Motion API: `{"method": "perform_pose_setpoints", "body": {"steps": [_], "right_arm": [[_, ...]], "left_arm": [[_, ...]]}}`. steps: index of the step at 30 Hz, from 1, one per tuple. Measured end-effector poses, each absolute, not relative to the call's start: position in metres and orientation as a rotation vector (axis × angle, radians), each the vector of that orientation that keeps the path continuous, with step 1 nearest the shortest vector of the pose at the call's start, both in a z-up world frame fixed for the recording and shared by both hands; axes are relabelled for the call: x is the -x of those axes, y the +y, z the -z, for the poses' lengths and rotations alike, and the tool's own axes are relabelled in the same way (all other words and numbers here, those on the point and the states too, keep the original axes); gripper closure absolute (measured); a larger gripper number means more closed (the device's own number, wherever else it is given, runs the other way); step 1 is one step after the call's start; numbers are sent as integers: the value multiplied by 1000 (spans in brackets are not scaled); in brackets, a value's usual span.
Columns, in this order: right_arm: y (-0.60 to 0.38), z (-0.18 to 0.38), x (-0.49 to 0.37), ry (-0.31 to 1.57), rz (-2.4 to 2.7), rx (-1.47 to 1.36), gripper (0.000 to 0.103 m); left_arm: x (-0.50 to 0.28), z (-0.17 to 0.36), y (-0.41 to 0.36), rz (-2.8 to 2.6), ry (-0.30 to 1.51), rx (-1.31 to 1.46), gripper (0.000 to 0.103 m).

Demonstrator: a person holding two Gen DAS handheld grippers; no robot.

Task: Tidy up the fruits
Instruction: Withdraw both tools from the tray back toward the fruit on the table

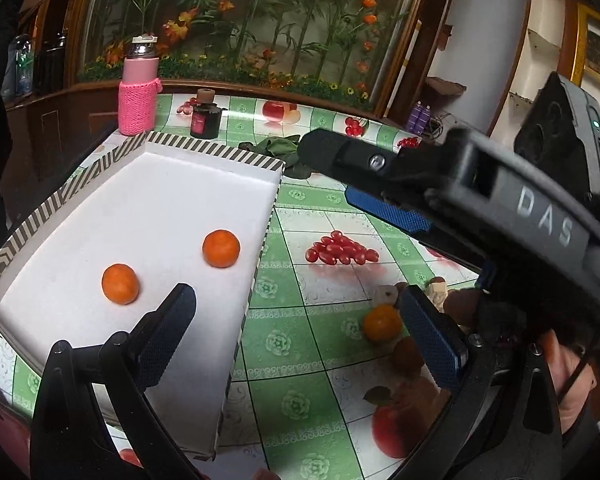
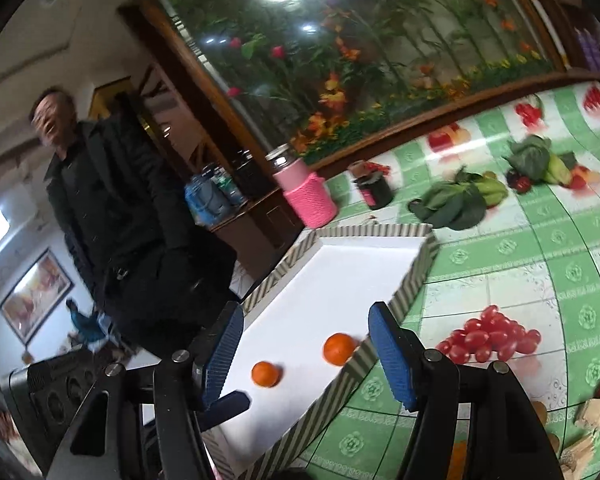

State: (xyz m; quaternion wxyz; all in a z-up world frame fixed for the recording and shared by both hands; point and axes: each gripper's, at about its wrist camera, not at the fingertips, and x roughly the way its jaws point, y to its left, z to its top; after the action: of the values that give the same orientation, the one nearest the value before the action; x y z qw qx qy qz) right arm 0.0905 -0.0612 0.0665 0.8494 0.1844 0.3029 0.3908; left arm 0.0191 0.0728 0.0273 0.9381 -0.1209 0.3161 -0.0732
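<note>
A white box [image 1: 204,184] with a striped rim holds two oranges [image 1: 221,248] [image 1: 120,283]. They also show in the right wrist view [image 2: 339,348] [image 2: 265,374], inside the box [image 2: 364,264]. A third orange [image 1: 382,323] lies on the tablecloth beside my left gripper's right finger. A pile of red cherry tomatoes [image 1: 342,248] [image 2: 490,338] lies right of the box. My left gripper [image 1: 300,332] is open and empty over the box's right edge. My right gripper [image 1: 364,184] [image 2: 304,354] is open and empty, above the box's near end.
A pink bottle [image 1: 138,88] and a dark jar [image 1: 206,118] stand behind the box. Leafy greens [image 2: 452,202] lie beyond it. Nuts and pale chunks [image 2: 592,416] lie at the right. A person in black [image 2: 120,208] stands at the left.
</note>
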Motion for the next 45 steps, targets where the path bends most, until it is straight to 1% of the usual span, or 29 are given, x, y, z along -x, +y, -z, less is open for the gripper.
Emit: {"method": "perform_pose_setpoints", "body": {"steps": [6,8,11,12,14,16,18,21,24,31,33,35,38,41,45], "right_arm": [[-66,-67,-83,593,-830,-403,40],[-75,-67,-81,538,-793,-438,40],[-91,-70,-78,456,-797,-487,40],[-98,-69,-80,454,-830,-544,40],[-107,-67,-87,479,-907,-663,40],[-117,-62,-95,523,-918,-752,40],[-125,-58,-97,537,-885,-799,40],[-132,-67,-93,497,-889,-810,40],[-138,-74,-89,476,-896,-805,40],[-149,-59,-94,541,-788,-843,40],[-154,-54,-98,562,-760,-871,40],[-161,-50,-101,571,-729,-895,40],[-164,-47,-103,584,-733,-902,40],[-163,-47,-102,589,-749,-892,40],[-161,-36,-108,642,-773,-954,40]], "left_arm": [[-11,-30,59,78,628,201,1],[-16,-25,49,89,677,165,1],[-20,-19,51,158,710,256,1],[-21,-16,52,194,724,304,1],[-19,-13,51,242,715,349,1],[-13,-17,46,244,658,317,1],[-10,-18,43,243,640,327,1],[-5,-22,39,244,617,352,1],[-9,-24,34,234,663,340,1],[-30,-18,26,354,750,288,1],[-30,-15,24,346,769,318,1],[-27,-11,23,325,770,366,1],[-24,-10,22,327,747,359,1],[-27,-13,20,310,785,336,1],[-30,-16,18,293,814,294,1]]}}
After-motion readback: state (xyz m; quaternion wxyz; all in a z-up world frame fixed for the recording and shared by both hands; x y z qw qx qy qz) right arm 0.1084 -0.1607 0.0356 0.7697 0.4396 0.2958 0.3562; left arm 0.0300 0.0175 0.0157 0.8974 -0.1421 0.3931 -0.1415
